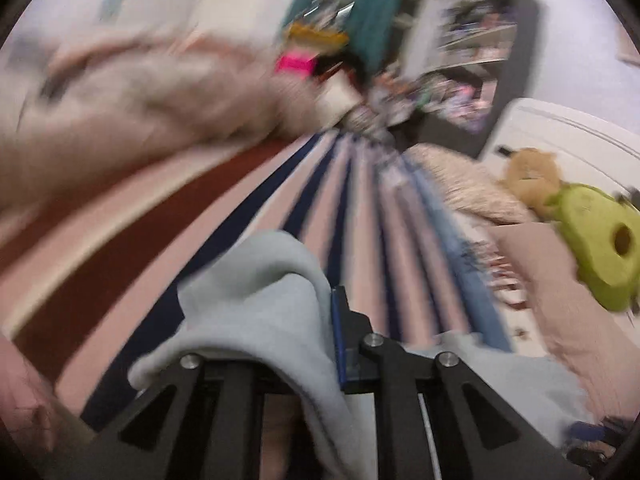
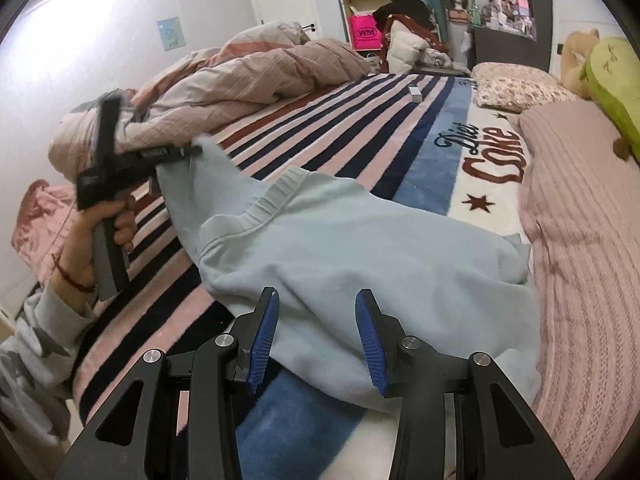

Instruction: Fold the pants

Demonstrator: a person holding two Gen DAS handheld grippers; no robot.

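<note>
Fingers of the left gripper [image 2: 196, 151] pinch a corner of the pale blue pants [image 2: 360, 248], which stretch rightward across the striped blanket [image 2: 360, 120]; the right gripper [image 2: 316, 332] hovers open above them. Left view blurred.

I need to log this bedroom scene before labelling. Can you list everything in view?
pants: one, pale blue, spread on the blanket
blanket: one, striped, covers the bed
duvet: one, beige-pink, bunched at the far side
pillow: one, floral, at the headboard
plush toys: two, green and tan, by the pillow
pink bag: one, by the far shelf
left gripper: shut on pants
right gripper: open over the pants
</note>
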